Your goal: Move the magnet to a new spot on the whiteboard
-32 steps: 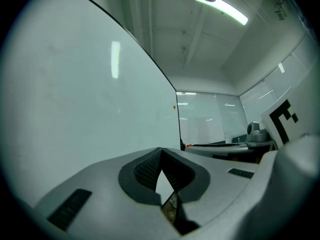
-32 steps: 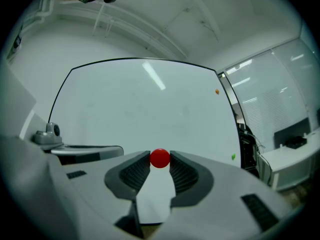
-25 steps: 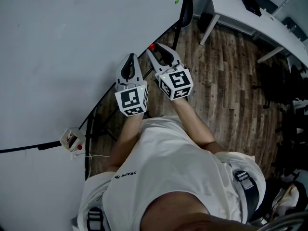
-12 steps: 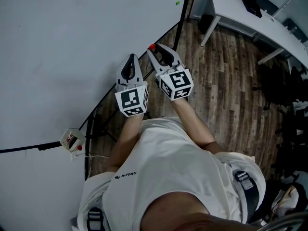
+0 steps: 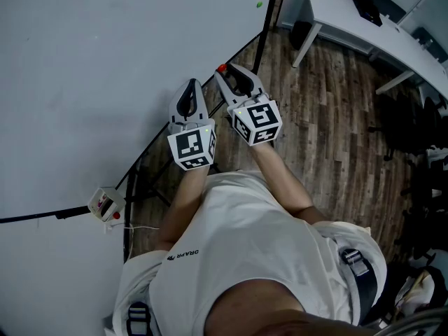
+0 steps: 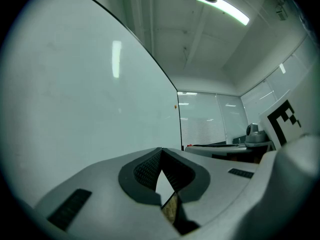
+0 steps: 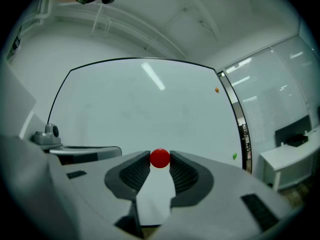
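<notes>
The right hand-held gripper (image 7: 160,161) pinches the red magnet (image 7: 160,157) between its jaw tips and points level at the whiteboard (image 7: 130,114). Whether the magnet touches the board I cannot tell. Just beside it, the left hand-held gripper (image 6: 161,151) has its jaws closed together on nothing. An orange dot (image 7: 216,90) and a green dot (image 7: 234,156) sit near the board's right edge.

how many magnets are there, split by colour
red magnet: 1
orange magnet: 1
green magnet: 1
total: 3
</notes>
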